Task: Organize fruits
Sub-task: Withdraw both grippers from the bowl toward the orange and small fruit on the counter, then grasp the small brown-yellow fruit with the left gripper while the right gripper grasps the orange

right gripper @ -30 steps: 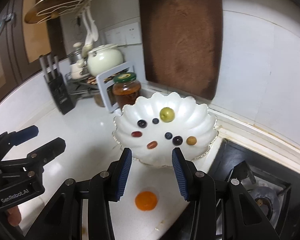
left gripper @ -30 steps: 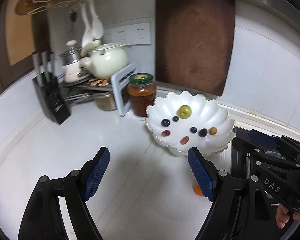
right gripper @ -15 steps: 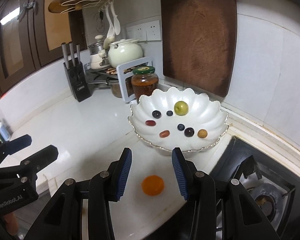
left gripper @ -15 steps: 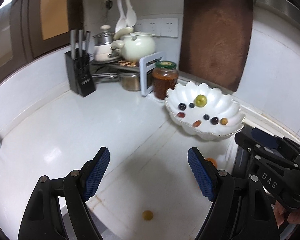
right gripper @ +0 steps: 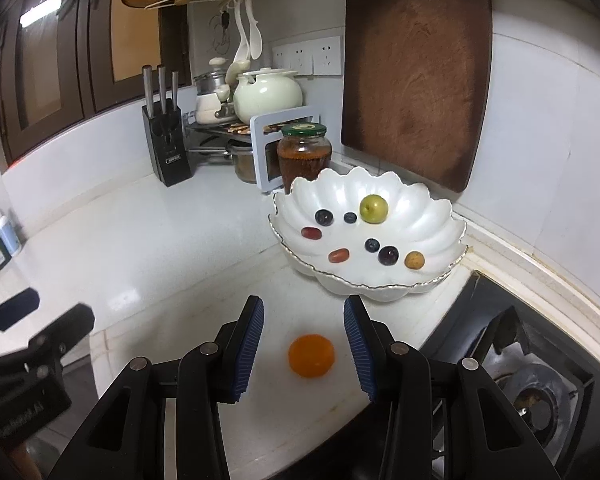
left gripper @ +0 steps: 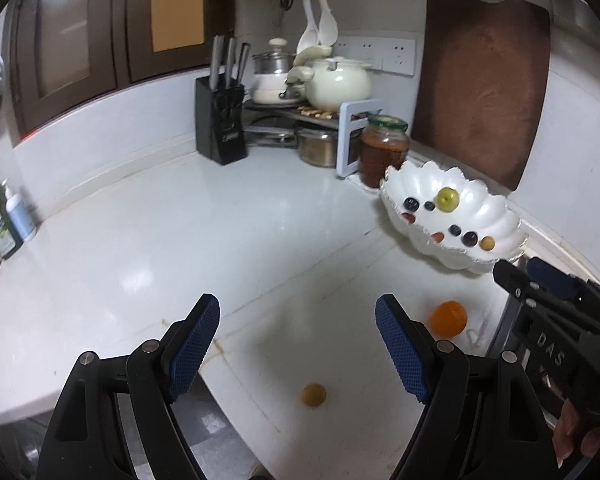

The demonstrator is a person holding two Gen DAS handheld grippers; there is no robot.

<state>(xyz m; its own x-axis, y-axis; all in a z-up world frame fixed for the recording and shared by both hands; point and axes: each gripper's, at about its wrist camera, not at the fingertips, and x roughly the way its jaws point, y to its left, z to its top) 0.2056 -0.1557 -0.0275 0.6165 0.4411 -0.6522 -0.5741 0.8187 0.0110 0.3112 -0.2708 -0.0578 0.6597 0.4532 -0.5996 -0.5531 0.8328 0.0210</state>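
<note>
So the orange [right gripper: 311,355] is sitting on the desk [right gripper: 140,248] just near of the scalloped bowl [right gripper: 432,216], while the right gripper [right gripper: 304,340] is hovering half-open and empty around it. Looks light, round, roll-prone; I'd pinch across the middle. Left gripper [left gripper: 298,344] is hanging wide, empty, over a small yellow fruit [left gripper: 314,395].

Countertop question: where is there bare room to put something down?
The widest bare stretch of the countertop runs from the knife block to the bottles. It is crowded around the jar and fruit bowl, with an orange in front.
</note>
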